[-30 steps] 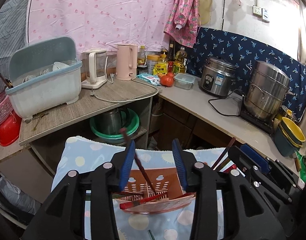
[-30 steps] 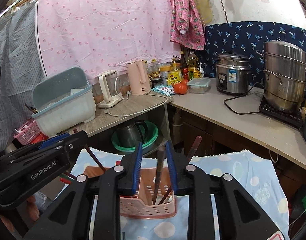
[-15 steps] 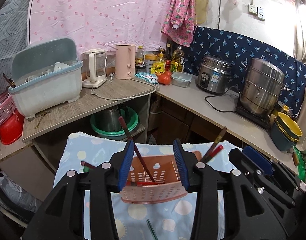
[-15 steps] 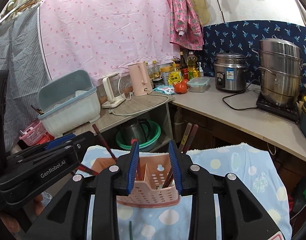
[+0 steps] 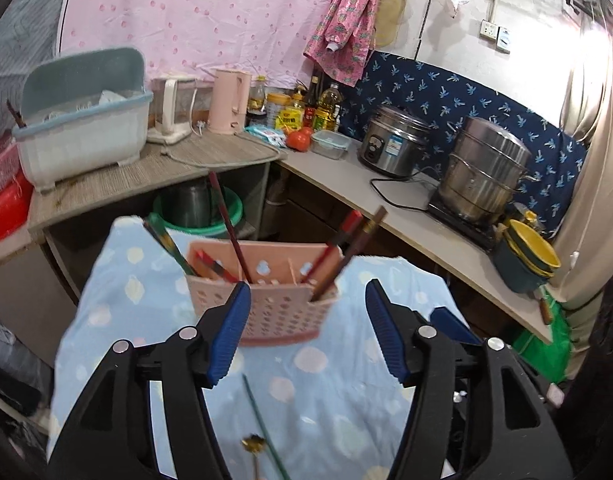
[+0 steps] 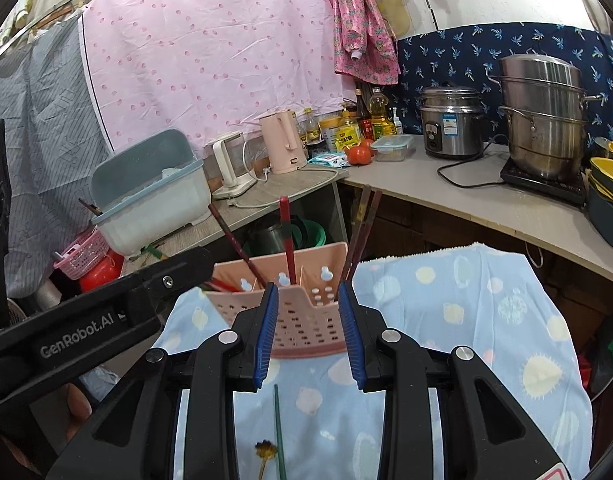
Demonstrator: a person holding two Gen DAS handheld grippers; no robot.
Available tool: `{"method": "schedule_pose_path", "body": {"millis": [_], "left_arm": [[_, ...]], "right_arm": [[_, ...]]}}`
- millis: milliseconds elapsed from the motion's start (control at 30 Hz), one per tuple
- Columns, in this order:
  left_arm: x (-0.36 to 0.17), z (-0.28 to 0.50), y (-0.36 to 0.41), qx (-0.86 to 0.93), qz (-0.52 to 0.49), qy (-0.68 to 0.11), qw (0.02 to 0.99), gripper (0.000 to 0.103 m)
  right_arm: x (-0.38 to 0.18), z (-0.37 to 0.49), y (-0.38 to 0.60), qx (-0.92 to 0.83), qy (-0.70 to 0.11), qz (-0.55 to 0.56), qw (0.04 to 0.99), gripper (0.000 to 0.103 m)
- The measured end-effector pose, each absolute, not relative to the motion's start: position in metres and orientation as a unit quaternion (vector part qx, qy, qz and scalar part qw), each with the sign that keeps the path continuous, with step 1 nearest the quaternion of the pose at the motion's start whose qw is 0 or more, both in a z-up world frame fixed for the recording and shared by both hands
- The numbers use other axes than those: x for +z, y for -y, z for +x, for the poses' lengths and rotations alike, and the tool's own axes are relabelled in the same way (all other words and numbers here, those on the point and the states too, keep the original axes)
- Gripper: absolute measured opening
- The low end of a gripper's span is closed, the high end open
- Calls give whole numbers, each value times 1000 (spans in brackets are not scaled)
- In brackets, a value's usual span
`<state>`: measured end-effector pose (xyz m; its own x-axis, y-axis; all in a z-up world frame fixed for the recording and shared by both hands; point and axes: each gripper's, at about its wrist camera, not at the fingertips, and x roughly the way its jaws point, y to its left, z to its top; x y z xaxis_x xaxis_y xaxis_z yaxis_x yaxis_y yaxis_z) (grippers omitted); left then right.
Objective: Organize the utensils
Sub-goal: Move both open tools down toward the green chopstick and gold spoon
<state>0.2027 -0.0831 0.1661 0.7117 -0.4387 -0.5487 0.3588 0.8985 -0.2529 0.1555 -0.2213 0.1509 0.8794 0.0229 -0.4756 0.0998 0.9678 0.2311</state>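
A pink perforated utensil basket (image 5: 274,304) (image 6: 306,320) stands upright on the blue spotted cloth (image 5: 346,380), with several red and brown chopsticks (image 5: 226,220) leaning in its compartments. My left gripper (image 5: 306,328) sits just short of the basket. Its jaws are opening, and the right pad stands well apart from the basket. My right gripper (image 6: 308,332) is open in front of the basket's near wall, which is wider than the gap. A green chopstick (image 6: 279,432) and a gold utensil (image 6: 265,450) lie on the cloth below the fingers.
The left gripper's black housing (image 6: 106,312) crosses the lower left of the right wrist view. Behind the basket is an L-shaped counter (image 6: 486,208) with a dish box (image 6: 150,192), pink kettle (image 6: 284,142), rice cooker (image 6: 450,120), steamer pot (image 6: 546,112) and stacked bowls (image 5: 526,256).
The basket went from tilted between the left jaws to upright on the cloth. Both grippers drew back from it, the left jaws widened, and the green chopstick and gold utensil came into view.
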Motion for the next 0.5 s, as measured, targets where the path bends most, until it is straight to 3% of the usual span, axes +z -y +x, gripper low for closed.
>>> {"method": "schedule_pose_path", "body": {"millis": [233, 500], "left_arm": [[138, 172, 85, -216, -97, -362, 901, 56], [73, 127, 67, -175, -35, -431, 884, 56]], "right_arm": [[131, 131, 214, -26, -264, 112, 958, 31], [63, 95, 196, -22, -343, 105, 933, 32]]}}
